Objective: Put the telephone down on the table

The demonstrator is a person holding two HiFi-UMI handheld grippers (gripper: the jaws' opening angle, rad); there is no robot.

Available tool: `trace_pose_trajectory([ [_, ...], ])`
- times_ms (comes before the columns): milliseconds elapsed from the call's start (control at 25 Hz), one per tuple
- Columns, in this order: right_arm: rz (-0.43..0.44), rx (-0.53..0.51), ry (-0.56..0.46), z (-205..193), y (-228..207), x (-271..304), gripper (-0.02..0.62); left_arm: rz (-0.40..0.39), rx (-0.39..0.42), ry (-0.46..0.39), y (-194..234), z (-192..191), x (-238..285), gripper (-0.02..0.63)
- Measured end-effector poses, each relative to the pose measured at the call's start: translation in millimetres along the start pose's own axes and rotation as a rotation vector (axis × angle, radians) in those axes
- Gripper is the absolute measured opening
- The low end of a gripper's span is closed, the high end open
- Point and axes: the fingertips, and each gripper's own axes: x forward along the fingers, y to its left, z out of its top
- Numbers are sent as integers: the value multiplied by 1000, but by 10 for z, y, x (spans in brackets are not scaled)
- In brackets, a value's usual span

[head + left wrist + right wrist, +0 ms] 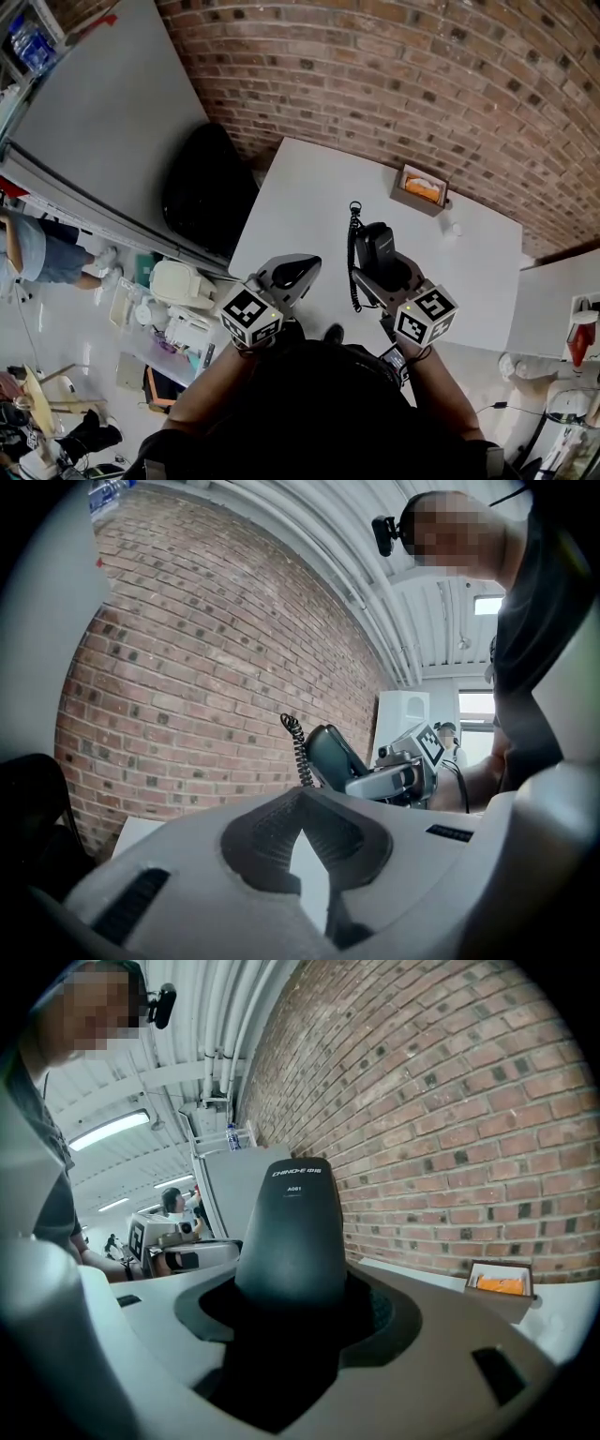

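Below a brick wall (pixel 422 84), over the near part of the white table (pixel 300 187), my right gripper (pixel 382 277) has its jaws clamped on the black telephone (pixel 378 246). Its coiled cord (pixel 353 253) runs alongside. My left gripper (pixel 292 274) hovers beside it, jaws closed on nothing. A small box (pixel 419 187) sits near the wall.

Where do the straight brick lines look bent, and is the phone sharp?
Head view: the wall arcs strongly from lens distortion; the phone is sharp. Right gripper view: bricks bow too, the print is readable, and the phone's lower part lies in deep shadow. Left gripper view: same bowing, black corners.
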Motion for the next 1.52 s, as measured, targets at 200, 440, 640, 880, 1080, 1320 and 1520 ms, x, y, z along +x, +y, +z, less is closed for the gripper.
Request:
trace_pose_trajectory([
  [200, -40, 17, -7, 129, -31, 293, 273, -50, 9, 14, 338, 86, 32, 8],
  [440, -106, 31, -24, 277, -35, 693, 273, -131, 12, 23, 779, 190, 3, 8],
  [640, -165, 37, -48, 413, 40, 1000, 273, -198, 28, 13, 1102, 334, -66, 8],
  [880, -223, 55, -74, 450, 103, 1240, 273, -265, 45, 19, 1346, 389, -111, 8],
  [1080, -240, 71, -55, 411, 82, 1369, 273, -287, 34, 29, 1490, 350, -64, 8],
  [1320, -226, 86, -35, 385, -31, 1510, 273, -278, 34, 26, 1573, 342, 34, 8],
  [1520, -208, 87, -12, 418, -246, 1646, 273, -266, 22, 46, 1674, 289, 171, 8],
])
